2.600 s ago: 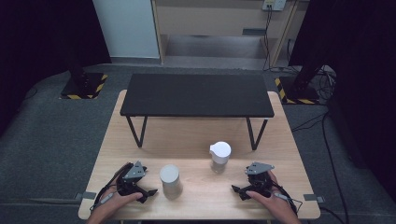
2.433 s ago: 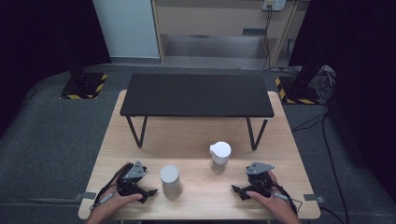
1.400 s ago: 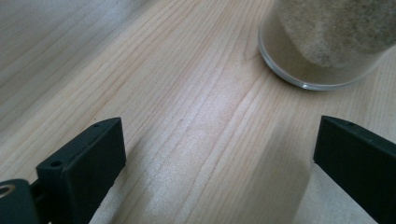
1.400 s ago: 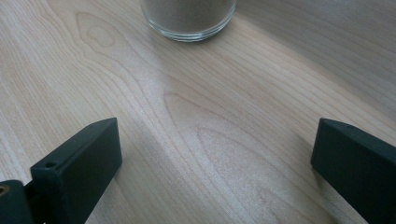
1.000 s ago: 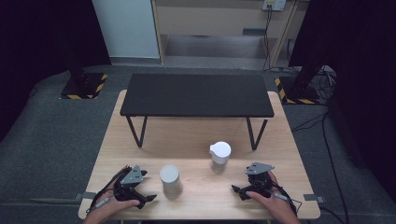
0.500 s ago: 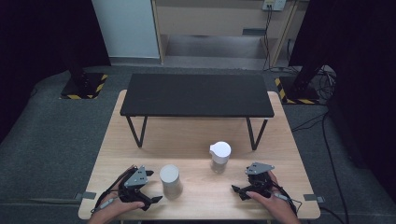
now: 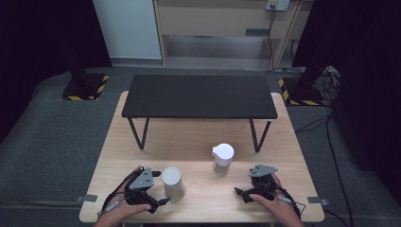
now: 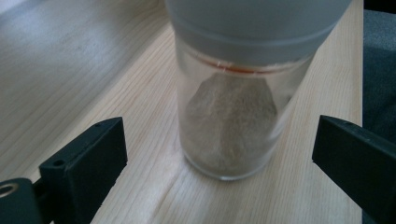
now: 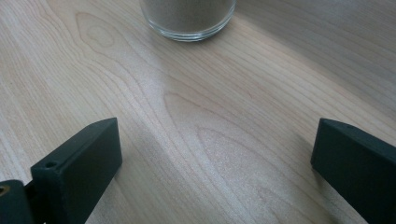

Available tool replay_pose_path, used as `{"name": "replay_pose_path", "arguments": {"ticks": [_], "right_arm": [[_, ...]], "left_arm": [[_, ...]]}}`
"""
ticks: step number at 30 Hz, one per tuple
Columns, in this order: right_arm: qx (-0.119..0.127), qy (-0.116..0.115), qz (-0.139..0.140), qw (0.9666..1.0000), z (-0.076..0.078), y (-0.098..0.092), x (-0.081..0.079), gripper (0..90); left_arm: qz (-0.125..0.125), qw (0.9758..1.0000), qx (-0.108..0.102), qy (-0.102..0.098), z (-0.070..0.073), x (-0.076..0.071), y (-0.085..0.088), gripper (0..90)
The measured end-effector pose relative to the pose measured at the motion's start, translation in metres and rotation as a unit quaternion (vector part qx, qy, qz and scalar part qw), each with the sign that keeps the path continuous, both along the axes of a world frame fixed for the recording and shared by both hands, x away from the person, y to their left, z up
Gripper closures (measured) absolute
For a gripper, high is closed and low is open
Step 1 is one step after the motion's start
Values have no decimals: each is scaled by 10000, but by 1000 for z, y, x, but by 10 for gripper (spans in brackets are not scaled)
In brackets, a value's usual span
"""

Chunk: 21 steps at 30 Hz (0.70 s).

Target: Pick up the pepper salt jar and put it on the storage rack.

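Clearly the wooden table (image 7: 198,142) takes up the lower middle of the high view, with a black raised shelf (image 7: 199,96) across its far half, leaving the near half free for working. Below centre stand two jars: the grey-lidded jar (image 7: 172,182) at lower left, and the white-lidded jar (image 7: 222,158) just right of centre, well apart from it.

I have the left gripper (image 7: 163,200) at the lower left, spread wide and drawn up beside the grey-lidded jar, which I judge is lined up for a grasp. The left gripper view adds what the high view cannot: the jar (image 8: 233,116) is clear glass, part full of pale powder, standing between the jaws but touching neither.

My right gripper (image 7: 238,191) rests at lower right, equally wide, holding nothing; its view catches a glass base (image 9: 187,16) at the top edge.
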State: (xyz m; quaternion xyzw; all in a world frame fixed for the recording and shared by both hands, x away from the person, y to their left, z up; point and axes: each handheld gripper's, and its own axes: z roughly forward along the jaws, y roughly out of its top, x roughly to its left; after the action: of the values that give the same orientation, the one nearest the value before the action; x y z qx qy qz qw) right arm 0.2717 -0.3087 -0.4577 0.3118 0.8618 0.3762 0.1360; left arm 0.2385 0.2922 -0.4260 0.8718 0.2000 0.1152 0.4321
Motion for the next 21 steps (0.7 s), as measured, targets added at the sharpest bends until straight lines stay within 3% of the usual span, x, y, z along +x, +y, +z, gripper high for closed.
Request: {"name": "replay_pose_path", "arguments": {"ticks": [3, 9, 11, 19, 21], "right_arm": [[0, 0, -1, 10000, 0, 0, 0, 26], [0, 1, -1, 10000, 0, 0, 0, 26], [0, 1, -2, 10000, 0, 0, 0, 26], [0, 1, -2, 10000, 0, 0, 0, 26], [0, 1, -1, 10000, 0, 0, 0, 26]], "left_arm": [[-32, 9999, -142, -23, 2, 0, -4, 20], [-72, 9999, -123, -43, 4, 0, -11, 21], [-79, 9997, -210, -18, 2, 1, -12, 21], [111, 9996, -235, -113, 0, -1, -17, 22], [145, 9993, -330, -108, -2, -1, -16, 22]]}}
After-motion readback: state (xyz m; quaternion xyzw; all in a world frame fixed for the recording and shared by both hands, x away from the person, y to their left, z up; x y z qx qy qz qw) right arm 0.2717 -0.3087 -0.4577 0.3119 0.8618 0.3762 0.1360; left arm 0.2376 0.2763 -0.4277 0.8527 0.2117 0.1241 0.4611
